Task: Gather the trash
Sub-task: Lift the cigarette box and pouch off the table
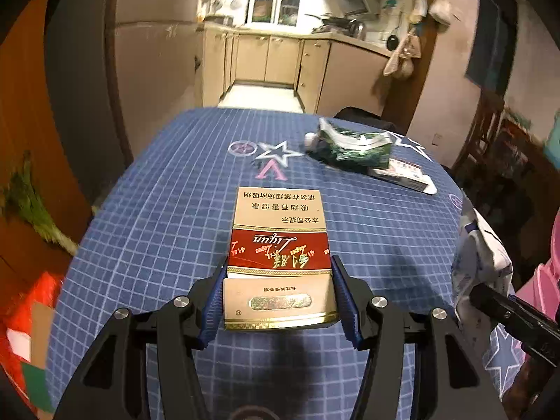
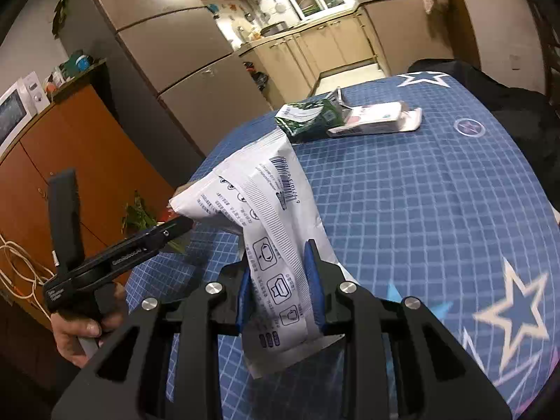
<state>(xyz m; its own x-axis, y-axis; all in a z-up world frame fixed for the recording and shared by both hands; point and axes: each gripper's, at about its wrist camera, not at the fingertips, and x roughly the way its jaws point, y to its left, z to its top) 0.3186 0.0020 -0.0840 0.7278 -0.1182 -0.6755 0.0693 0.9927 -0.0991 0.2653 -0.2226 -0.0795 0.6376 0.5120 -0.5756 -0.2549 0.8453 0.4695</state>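
While the counter (image 1: 157,189) w/ its blue checked cloth still carries trash at the far end, you've got both hands loaded. Biggest piece: the white plastic pouch (image 2: 280,217) in your right gripper (image 2: 280,297). Fingers (image 2: 309,266) are narrow, clamped on the pouch's lower part, so the rest stands up and flops over leftward above the cloth. Pinching a limp bag low like that leaves the top loose; prob fine for a short carry, but it could swing or snag.

Next down: the red & cream cigarette pack (image 1: 280,255) in your left gripper (image 1: 280,301). Fingers (image 1: 217,297) sit at mid width, pressed on the pack's two long sides near its near end, so it juts straight fwd, clear of the cloth by the look of it. Side grip on a stiff box should hold w/o crushing.

Still on the counter, far end: a crumpled green wrapper (image 1: 350,147) resting against/partly over a small white flat box (image 1: 402,175), touching each other. Those look like the remaining pickups.

No bin clearly visible in either view, so can't tell where the drop goes. My read: you're mid-carry w/ two items, two left to fetch.
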